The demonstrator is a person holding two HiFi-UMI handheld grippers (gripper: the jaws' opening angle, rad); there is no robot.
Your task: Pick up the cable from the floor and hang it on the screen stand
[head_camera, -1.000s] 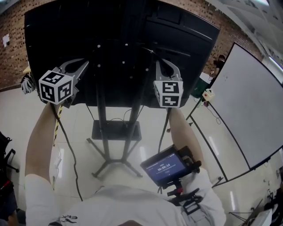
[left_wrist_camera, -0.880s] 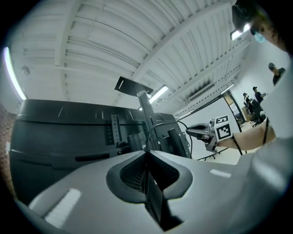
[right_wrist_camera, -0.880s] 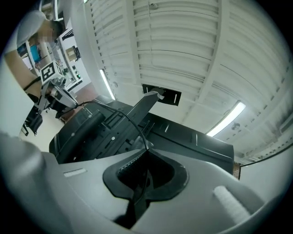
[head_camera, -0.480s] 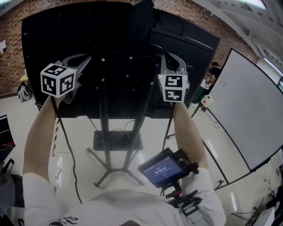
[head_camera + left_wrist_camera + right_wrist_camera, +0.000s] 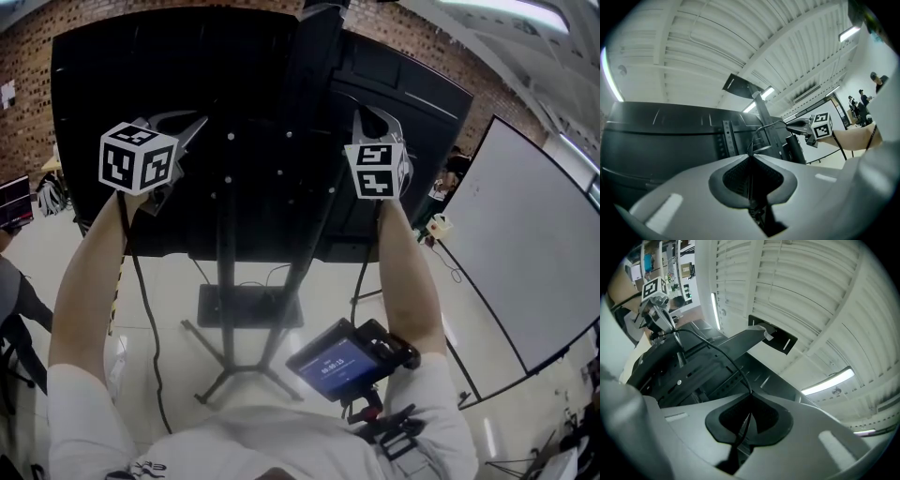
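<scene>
Against the screen stand's [image 5: 225, 281] matte black back, the head view lost the thin black cable [image 5: 718, 349]. The left gripper [image 5: 751, 157] and right gripper [image 5: 751, 395] each had smooth grey jaws clenched on it, strung across the stand's post.

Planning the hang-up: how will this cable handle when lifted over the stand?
Likely floppy: the cable curves slackly between the left gripper and right gripper. Probably light, since it looks thin. It might slide through the pinching jaws.
</scene>
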